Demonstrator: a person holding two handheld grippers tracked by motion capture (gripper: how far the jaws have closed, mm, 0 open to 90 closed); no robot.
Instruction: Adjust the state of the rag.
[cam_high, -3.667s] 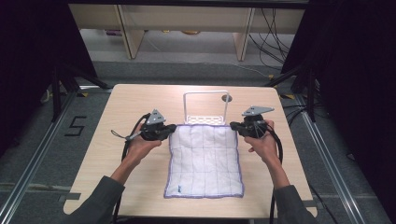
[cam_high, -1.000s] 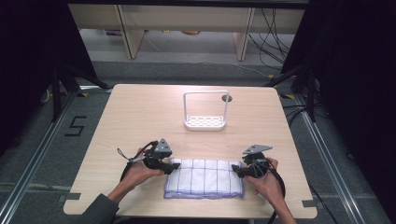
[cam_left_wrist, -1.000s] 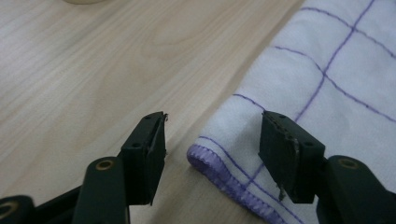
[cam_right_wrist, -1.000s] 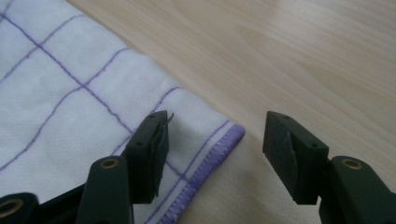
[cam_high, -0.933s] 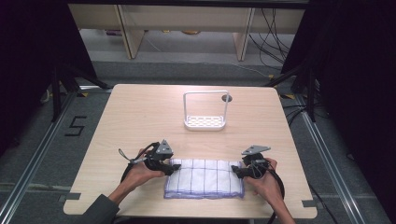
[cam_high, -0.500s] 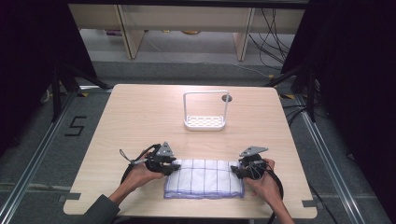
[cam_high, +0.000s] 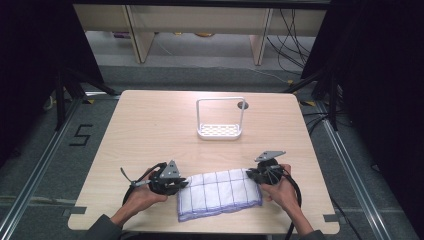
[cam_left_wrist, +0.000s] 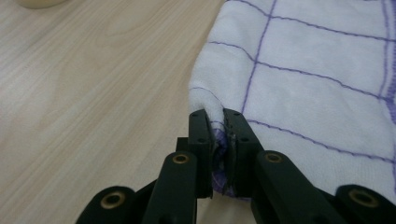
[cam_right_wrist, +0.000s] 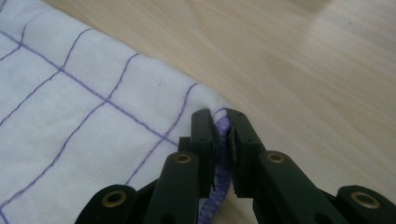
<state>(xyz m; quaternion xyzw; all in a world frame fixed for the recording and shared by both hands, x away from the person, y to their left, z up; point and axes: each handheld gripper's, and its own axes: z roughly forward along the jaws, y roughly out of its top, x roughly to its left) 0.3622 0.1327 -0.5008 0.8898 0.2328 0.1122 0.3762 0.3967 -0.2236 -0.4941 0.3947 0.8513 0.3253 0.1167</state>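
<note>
In the left gripper view, the left gripper has its jaws clenched on a pinched-up corner of a white cloth with purple grid lines; a bunched fold of fabric with purple hem stitching is squeezed between the two black jaws, with barely a gap left. The cloth spreads away to the right of the jaws, and bare wood lies to their left.

In the right gripper view, the right gripper is likewise clamped on the cloth, gripping its purple-stitched edge at a corner, the hem running down between the jaws. The cloth stretches off to the left, wood to the right.

From the high view, the left gripper sits at the cloth's left end and the right gripper at its right end, each held in a hand, left hand and right hand. The cloth lies folded as a wide strip near the front edge of the tabletop. Well apart, toward the far side, stands a small white rack with a tall loop frame, and a dark round hole is just behind it.
</note>
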